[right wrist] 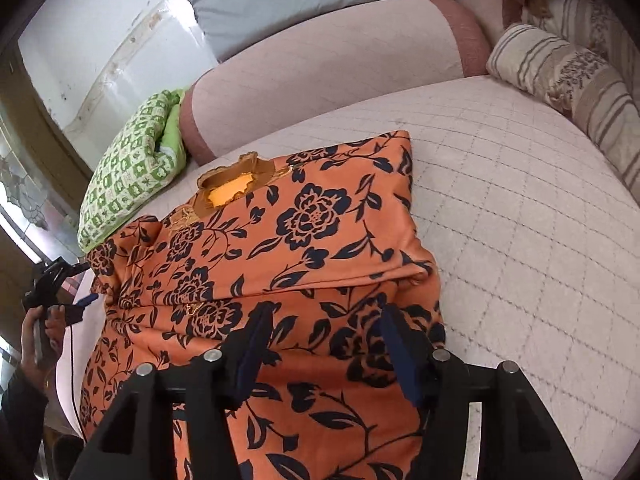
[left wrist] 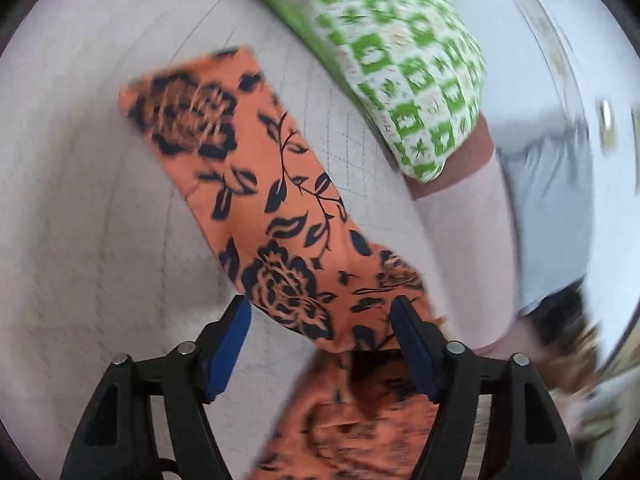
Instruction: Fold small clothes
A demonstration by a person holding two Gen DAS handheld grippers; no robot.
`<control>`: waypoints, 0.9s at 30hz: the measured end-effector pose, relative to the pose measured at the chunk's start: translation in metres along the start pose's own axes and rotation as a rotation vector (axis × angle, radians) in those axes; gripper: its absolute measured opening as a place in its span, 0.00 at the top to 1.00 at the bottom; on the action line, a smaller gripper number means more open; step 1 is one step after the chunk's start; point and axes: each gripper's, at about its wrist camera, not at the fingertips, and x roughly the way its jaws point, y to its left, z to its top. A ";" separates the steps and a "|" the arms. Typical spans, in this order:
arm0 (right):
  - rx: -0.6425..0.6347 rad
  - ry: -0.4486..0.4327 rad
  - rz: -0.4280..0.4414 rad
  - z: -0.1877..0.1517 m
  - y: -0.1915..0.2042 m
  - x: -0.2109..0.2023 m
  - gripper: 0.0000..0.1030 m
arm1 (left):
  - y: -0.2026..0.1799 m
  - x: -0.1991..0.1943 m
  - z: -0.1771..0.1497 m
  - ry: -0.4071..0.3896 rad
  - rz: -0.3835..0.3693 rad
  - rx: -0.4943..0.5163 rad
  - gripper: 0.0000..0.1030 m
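Both grippers stand with jaws apart and grasp nothing: the right gripper (right wrist: pixel 324 326) fills the bottom of its frame directly over the orange floral garment (right wrist: pixel 280 264), and the left gripper (left wrist: pixel 322 316) sits at the bottom of its frame over a long orange strip of that garment running toward the upper left. Spread across the quilted white bed cover (right wrist: pixel 520 220), the garment occupies frame centre, neckline (right wrist: pixel 234 186) uppermost. Green patterned pillow (right wrist: pixel 128 172) lies at left, striped pillow (right wrist: pixel 560 76) at upper right.

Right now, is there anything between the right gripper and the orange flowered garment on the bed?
Nothing visible. The right gripper hangs open directly over the orange floral garment, with only cloth between its fingers. The green checked pillow lies off to the side, beyond the garment's collar end.
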 end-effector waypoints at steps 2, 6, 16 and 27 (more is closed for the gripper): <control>0.016 -0.016 0.002 0.001 -0.005 -0.007 0.42 | 0.008 -0.003 -0.002 -0.027 0.008 -0.054 0.28; 0.037 -0.006 0.014 0.001 -0.013 -0.007 0.42 | 0.020 -0.006 0.013 -0.101 0.047 -0.108 0.28; 0.016 0.000 0.009 -0.003 -0.006 0.003 0.42 | 0.030 0.009 0.055 -0.118 0.178 -0.138 0.96; 0.036 -0.001 0.028 -0.004 -0.006 0.006 0.42 | -0.197 -0.060 -0.045 -0.525 0.327 0.761 0.97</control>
